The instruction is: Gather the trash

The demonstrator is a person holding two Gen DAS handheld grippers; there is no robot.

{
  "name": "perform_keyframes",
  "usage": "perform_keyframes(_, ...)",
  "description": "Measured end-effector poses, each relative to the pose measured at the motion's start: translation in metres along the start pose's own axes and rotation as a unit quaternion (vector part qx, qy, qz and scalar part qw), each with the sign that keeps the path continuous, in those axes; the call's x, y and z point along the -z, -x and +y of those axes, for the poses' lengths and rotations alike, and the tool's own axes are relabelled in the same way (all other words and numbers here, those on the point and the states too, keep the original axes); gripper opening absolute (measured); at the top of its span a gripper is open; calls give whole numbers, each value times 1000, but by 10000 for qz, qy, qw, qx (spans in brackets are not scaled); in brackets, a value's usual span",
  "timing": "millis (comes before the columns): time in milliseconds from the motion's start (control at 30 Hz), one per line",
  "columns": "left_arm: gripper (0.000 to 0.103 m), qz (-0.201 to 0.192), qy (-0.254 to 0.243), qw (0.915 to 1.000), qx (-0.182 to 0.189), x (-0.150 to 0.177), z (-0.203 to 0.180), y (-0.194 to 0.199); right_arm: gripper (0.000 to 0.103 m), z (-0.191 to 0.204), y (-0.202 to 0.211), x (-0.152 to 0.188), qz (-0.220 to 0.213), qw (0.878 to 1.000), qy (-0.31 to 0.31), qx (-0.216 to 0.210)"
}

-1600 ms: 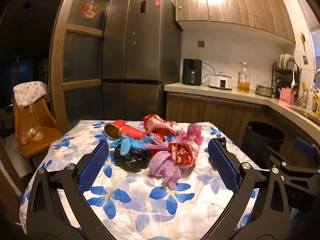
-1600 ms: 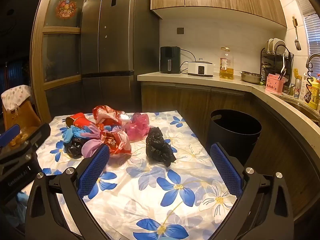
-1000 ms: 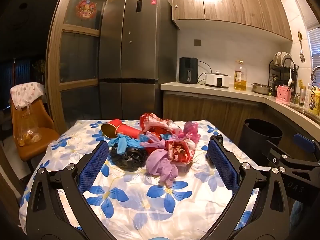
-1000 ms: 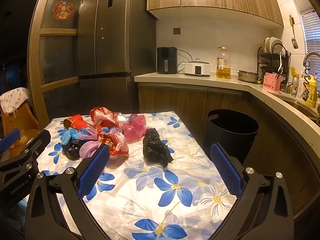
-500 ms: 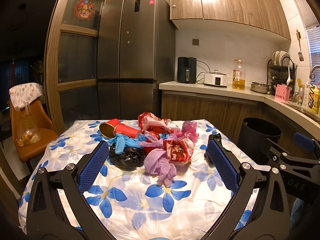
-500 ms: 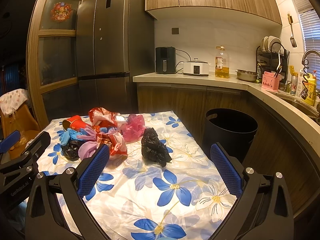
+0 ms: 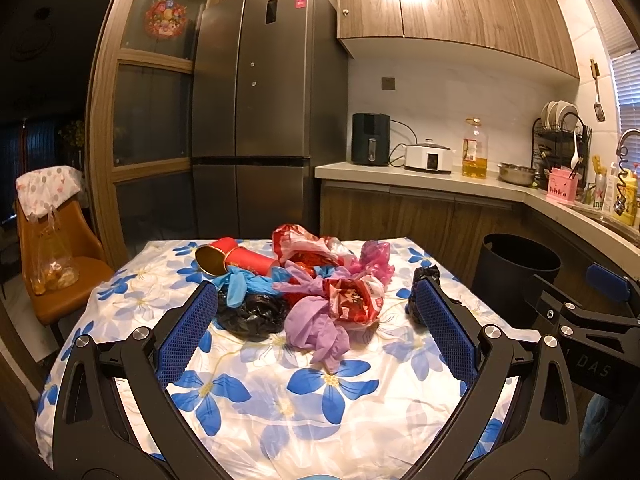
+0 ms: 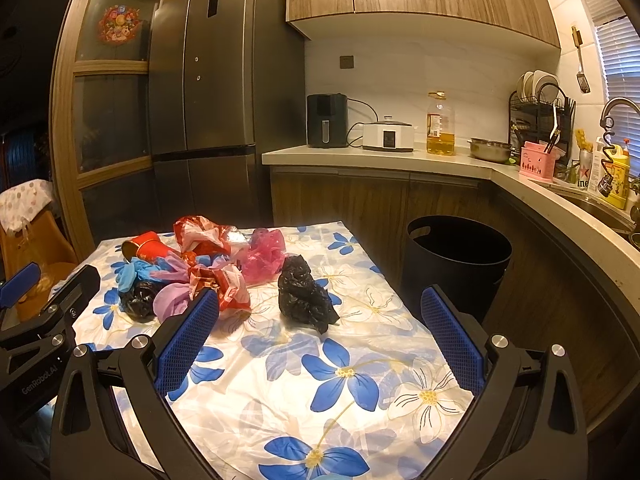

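Your left hand-held gripper [image 7: 316, 332]: jaws apart, nothing held | your right hand-held gripper [image 8: 320, 328]: jaws apart, facing crumpled black plastic bag [image 8: 306, 296] | round black bin [image 8: 456, 256] beside floral-clothed bench [image 8: 360, 400]

Left gripper [image 7: 312, 328] spread, trash pile [image 7: 304, 284] ahead

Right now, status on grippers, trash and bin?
Left gripper and right gripper open, empty. Trash pile and black bag on table. Bin beside table, path unobstructed.
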State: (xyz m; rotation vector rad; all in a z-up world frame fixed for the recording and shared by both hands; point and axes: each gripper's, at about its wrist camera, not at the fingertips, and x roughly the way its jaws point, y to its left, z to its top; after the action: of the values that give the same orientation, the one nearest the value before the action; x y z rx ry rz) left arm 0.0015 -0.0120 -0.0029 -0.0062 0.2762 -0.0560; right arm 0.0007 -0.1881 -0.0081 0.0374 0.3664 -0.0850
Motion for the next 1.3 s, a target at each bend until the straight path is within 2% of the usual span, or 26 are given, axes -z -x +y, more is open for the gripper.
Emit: perform_keyframes(1300, 98, 6, -31, 10000, 94, 4, -3, -1, 98, -4, 1, -1, -19, 10000, -39, 60)
